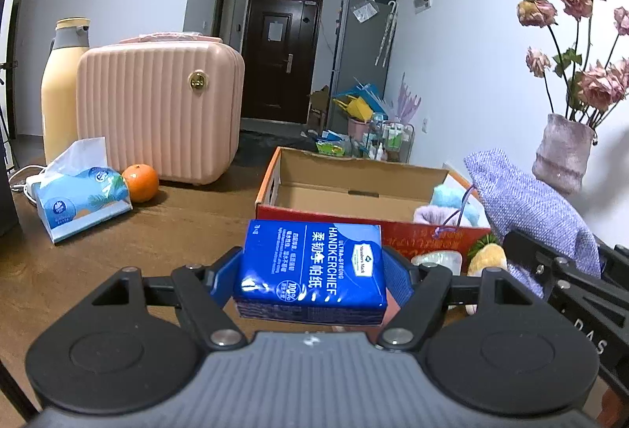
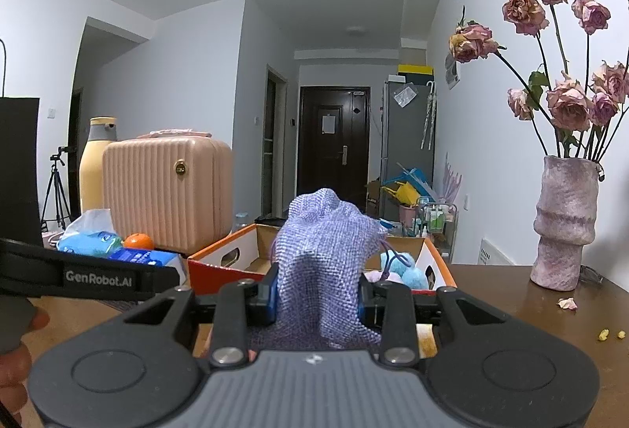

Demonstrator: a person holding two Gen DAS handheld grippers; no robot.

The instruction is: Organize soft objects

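The blue handkerchief pack [image 1: 310,267] sat clamped between the left gripper's [image 1: 312,270] jaws, just before the open cardboard box [image 1: 354,172]. The right gripper [image 2: 318,294] pinched a lavender woven pouch [image 2: 322,243] over that box, beside plush toys [image 2: 405,270].

Box [image 1: 355,192] sits on surface [image 1: 165,231], in middle. Soft toys [image 1: 452,206] in box, right end. Tissue pack [image 1: 78,200] and orange [image 1: 140,182] left of box. Case [image 1: 157,113] behind them. Vase [image 1: 564,153] right of box.

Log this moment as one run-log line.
left tongs: shut on handkerchief pack | right tongs: shut on purple pouch | box: ahead
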